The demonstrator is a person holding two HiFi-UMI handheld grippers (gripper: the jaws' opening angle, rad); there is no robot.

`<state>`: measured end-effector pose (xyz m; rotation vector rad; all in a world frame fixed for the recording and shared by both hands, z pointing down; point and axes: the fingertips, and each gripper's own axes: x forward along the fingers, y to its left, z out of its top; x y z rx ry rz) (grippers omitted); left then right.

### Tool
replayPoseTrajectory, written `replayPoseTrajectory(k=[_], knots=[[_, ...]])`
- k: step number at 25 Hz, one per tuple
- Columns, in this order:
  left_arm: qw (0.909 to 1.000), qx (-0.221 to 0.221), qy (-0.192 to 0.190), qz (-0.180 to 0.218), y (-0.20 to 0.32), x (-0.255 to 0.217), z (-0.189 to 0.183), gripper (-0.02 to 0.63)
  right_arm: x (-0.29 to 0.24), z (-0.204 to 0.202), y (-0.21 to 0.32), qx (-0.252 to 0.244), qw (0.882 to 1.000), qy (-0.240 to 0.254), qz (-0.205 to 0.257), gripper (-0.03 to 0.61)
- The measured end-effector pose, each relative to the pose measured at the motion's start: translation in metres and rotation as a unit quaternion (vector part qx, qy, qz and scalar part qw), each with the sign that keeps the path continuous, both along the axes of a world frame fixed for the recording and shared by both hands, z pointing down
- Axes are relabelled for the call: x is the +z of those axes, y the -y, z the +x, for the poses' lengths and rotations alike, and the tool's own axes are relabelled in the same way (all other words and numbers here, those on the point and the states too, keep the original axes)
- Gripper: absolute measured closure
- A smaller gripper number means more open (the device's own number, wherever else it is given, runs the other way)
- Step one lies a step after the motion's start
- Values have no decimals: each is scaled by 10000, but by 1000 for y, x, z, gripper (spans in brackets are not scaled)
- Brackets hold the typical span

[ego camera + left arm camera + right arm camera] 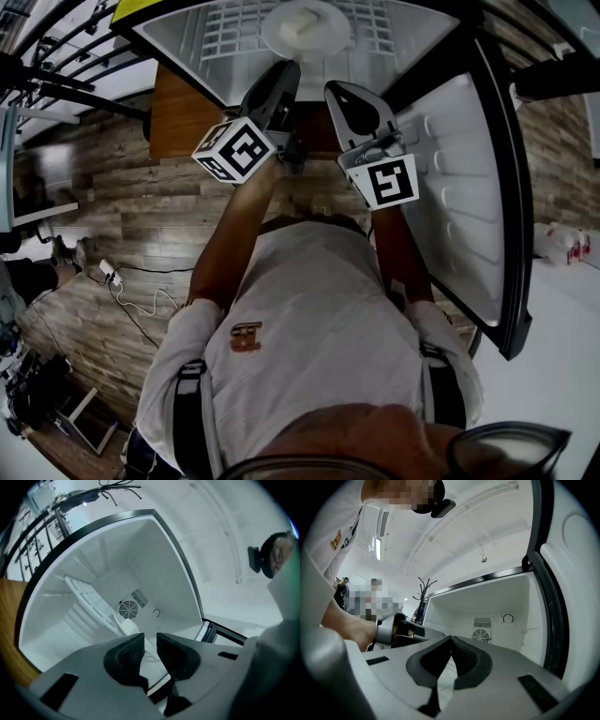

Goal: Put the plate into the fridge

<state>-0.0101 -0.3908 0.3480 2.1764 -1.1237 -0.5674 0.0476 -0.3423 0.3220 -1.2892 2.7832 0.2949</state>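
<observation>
Plate (306,28): white, lying flat on the wire shelf (234,37) inside the fridge (178,42); no claw touches it.
Fridge: compartment open, white interior lit; the head view looks steeply down into it.
Door (459,206): swung fully open on the person's right, with its inner liner facing the arms.
Left claw (150,641): jaws stand a narrow gap apart with nothing between the pads. It points into the compartment, just in front of the opening and short of the plate.
Right claw (450,639): jaw tips meet and nothing is gripped. It is held beside the left claw, also aimed at the opening.
Claw spacing: in the head view the left claw (281,80) and right claw (352,98) sit close together, not touching.
Marker cubes: one on each gripper, left (234,150) and right (389,180), facing the head camera.
Fan grille (127,609): round, on the rear wall of the compartment; also seen from the right gripper view (481,635).
Floor (141,216): wood-pattern planks below the arms.
</observation>
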Motion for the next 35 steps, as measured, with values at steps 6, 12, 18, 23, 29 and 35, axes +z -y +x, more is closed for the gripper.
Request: replayPoseTrajectory(k=[6, 12, 18, 23, 29, 35], knots=[[9877, 194, 1129, 1064, -25, -22, 3, 577, -7, -10, -12, -248, 9996, 103, 1, 546], [9608, 263, 1953, 1950, -54, -49, 4, 594, -16, -19, -27, -482, 9985, 264, -12, 546], [9352, 430, 2435, 2536, -76, -64, 7, 595, -26, -25, -39, -578, 9975, 397, 9, 546], [9287, 548, 2521, 2664, -86, -65, 6, 595, -28, -27, -44, -534, 9978, 382, 74, 546], [9299, 623, 2468, 2655, -89, -63, 3, 595, -29, -30, -48, -461, 9984, 294, 105, 546], [9318, 735, 2376, 2644, -89, -60, 6, 595, -26, -29, -47, -355, 9991, 211, 106, 546]])
